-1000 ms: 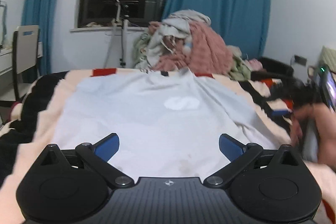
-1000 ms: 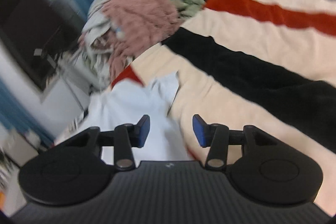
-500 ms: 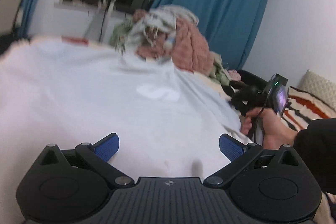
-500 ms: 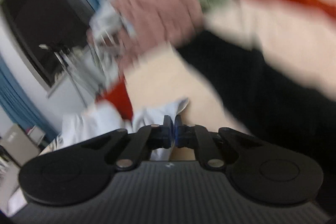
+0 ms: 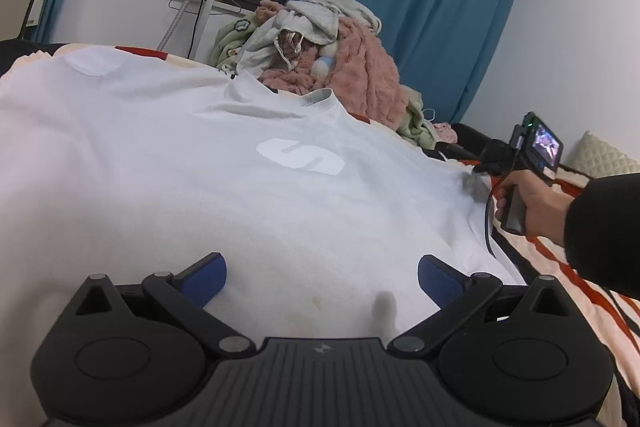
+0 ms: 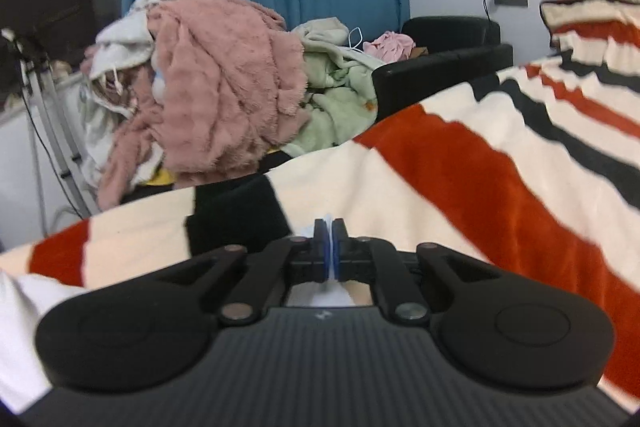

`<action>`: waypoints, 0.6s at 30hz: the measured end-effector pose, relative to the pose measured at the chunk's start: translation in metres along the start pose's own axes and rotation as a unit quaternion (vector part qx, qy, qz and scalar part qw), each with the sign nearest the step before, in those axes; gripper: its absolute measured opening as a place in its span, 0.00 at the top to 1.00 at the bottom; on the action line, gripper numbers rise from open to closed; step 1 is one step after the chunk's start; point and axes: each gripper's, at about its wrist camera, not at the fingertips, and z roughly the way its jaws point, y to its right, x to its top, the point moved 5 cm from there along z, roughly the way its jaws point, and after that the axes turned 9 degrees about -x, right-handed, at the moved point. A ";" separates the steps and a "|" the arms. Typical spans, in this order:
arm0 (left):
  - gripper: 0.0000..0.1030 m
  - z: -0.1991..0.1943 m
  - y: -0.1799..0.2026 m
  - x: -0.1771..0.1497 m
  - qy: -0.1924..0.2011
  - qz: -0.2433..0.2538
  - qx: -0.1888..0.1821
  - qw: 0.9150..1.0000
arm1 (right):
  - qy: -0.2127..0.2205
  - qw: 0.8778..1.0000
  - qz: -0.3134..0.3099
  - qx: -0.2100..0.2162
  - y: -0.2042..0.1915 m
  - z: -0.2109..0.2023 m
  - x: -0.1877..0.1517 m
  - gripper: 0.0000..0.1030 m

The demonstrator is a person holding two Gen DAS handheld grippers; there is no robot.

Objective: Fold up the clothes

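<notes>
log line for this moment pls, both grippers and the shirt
left gripper: open, above white t-shirt | right gripper: shut on shirt's edge | shirt spread on striped blanket

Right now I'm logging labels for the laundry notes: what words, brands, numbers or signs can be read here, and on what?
"S": a large white letter-like logo on the chest of the white T-shirt; it may be only a shape.
Neck tag inside the shirt collar: too small to read.
Small screen on the right tool: lit, but blurred, nothing readable.
Emblem on the left tool body: a tiny mark, no letters legible.
</notes>
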 end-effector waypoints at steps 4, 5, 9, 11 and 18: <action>0.00 0.001 0.003 -0.002 -0.009 0.013 0.012 1.000 | -0.003 0.999 -0.039 -0.001 -0.003 -0.024 -0.010 0.48; 0.00 0.002 0.004 -0.002 -0.011 0.016 0.015 1.000 | -0.002 0.999 -0.036 0.009 -0.002 -0.039 -0.013 0.32; 0.00 0.001 0.004 -0.002 -0.012 0.021 0.024 0.999 | -0.002 0.999 -0.020 0.048 0.002 -0.101 -0.023 0.31; 0.00 -0.003 0.004 0.000 -0.015 0.019 0.037 0.999 | 0.000 0.997 -0.007 0.076 0.011 -0.151 -0.032 0.31; 0.02 -0.023 0.008 0.006 -0.027 0.009 0.082 0.996 | 0.008 0.984 0.039 0.176 0.044 -0.328 -0.063 0.31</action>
